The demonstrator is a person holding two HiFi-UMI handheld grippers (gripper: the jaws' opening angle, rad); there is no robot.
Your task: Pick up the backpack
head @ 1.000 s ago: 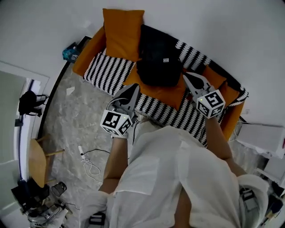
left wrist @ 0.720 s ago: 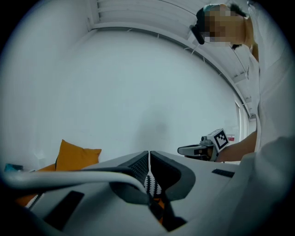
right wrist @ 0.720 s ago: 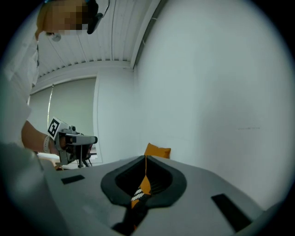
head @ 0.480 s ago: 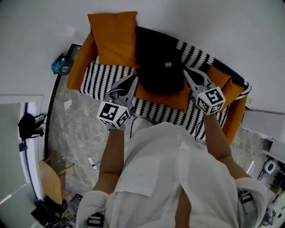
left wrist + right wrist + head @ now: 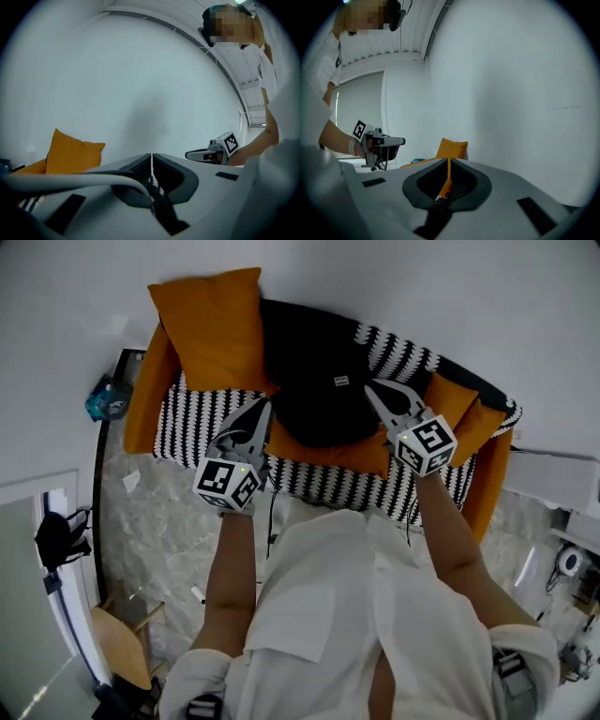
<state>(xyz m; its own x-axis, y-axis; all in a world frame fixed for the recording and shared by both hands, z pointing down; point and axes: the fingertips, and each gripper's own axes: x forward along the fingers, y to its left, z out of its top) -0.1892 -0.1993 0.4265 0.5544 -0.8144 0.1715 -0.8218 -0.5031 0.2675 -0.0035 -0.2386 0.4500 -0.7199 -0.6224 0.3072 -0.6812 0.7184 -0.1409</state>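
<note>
The black backpack (image 5: 319, 381) lies on the orange sofa (image 5: 141, 413), leaning toward the back rest, a small white label on its front. My left gripper (image 5: 262, 406) hovers at the backpack's lower left edge, jaws shut and holding nothing. My right gripper (image 5: 371, 388) hovers at its right edge, also shut and holding nothing. In the left gripper view the shut left gripper (image 5: 151, 155) points at the white wall, with the right gripper (image 5: 209, 154) off to the side. In the right gripper view the right gripper (image 5: 449, 161) is shut; the left gripper (image 5: 384, 142) shows at left. Neither gripper view shows the backpack.
A large orange cushion (image 5: 211, 324) leans at the sofa's left end, and a black-and-white striped throw (image 5: 192, 418) covers the seat. Smaller orange cushions (image 5: 464, 409) sit at the right. A teal object (image 5: 105, 399) lies on the marble floor, a wooden chair (image 5: 122, 652) behind me.
Both grippers have moved forward and slightly down toward the sofa, from in front of the seat edge to either side of the backpack. Their jaws stayed shut.
</note>
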